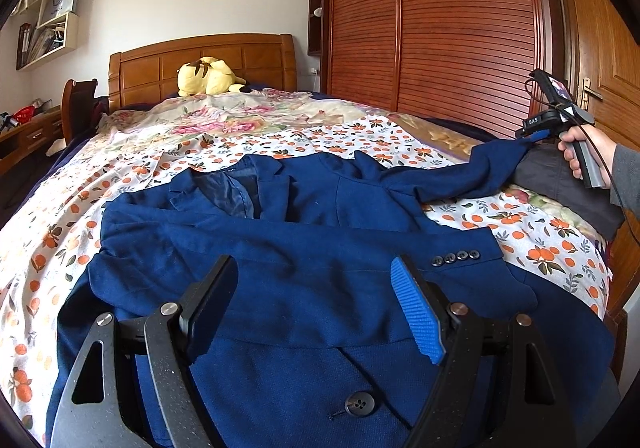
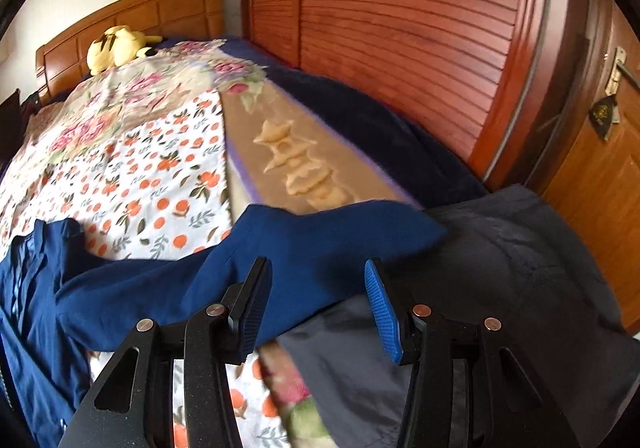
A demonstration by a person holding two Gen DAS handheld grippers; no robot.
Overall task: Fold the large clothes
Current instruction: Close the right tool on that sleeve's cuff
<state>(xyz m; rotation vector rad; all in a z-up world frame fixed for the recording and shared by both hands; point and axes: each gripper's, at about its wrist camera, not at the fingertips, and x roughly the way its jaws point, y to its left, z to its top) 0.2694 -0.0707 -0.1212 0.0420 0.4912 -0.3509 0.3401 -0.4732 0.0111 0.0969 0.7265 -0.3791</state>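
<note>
Left wrist view: a navy blazer [image 1: 304, 232] lies front-up on the orange-print bedspread [image 1: 60, 240], one sleeve folded across its chest with four cuff buttons showing, the other sleeve [image 1: 472, 172] stretched out toward the right gripper [image 1: 534, 134]; the left gripper [image 1: 316, 312] hangs above the blazer's front, jaws spread and empty. Right wrist view: that outstretched sleeve [image 2: 312, 248] drapes over a dark grey garment [image 2: 520, 288] at the bed's edge, and the right gripper [image 2: 320, 312] stands over it, jaws apart, pads clear of the cloth.
</note>
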